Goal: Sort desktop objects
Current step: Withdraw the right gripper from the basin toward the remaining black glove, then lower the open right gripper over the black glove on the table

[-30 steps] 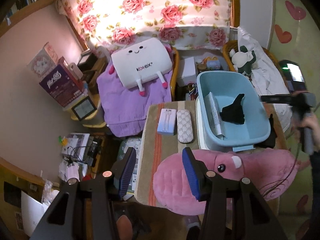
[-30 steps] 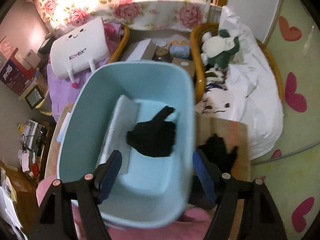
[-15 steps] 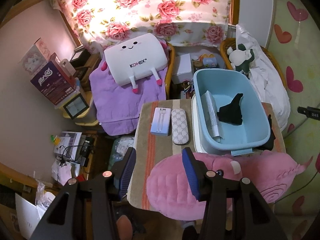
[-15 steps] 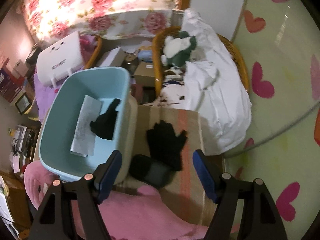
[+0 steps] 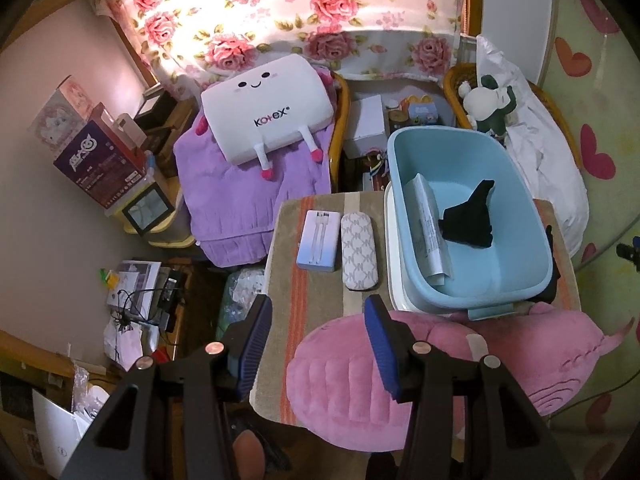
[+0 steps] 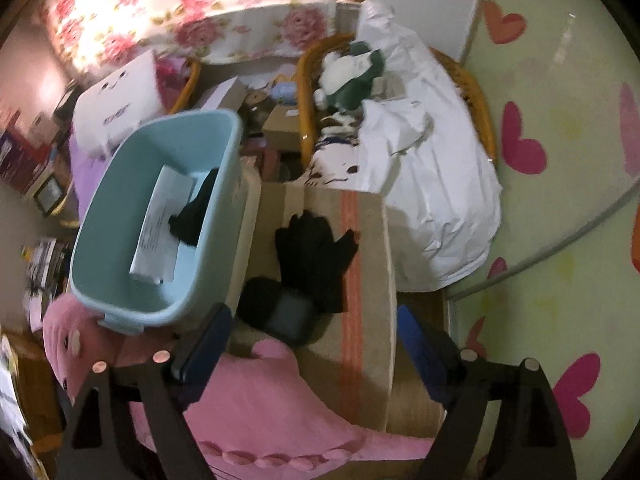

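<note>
- Two views are given; in the left wrist view the left gripper (image 5: 316,344) is held with its jaws apart and nothing between them, above the near edge of the table (image 5: 320,300).
- A blue tub (image 5: 520,216) is seen on the table, with a black glove (image 5: 468,220) and a paper sheet (image 5: 430,228) lying inside it.
- A power bank (image 5: 319,241) and a patterned case (image 5: 359,252) are laid side by side, left of the tub.
- A pink plush (image 5: 360,380) is draped over the near edge.
- In the right wrist view, which is blurred, the right gripper (image 6: 316,352) is likewise spread wide and empty.
- A second black glove (image 6: 314,254) lies flat on the table right of the tub (image 6: 120,280), touching a dark object (image 6: 280,312) whose kind cannot be told.
</note>
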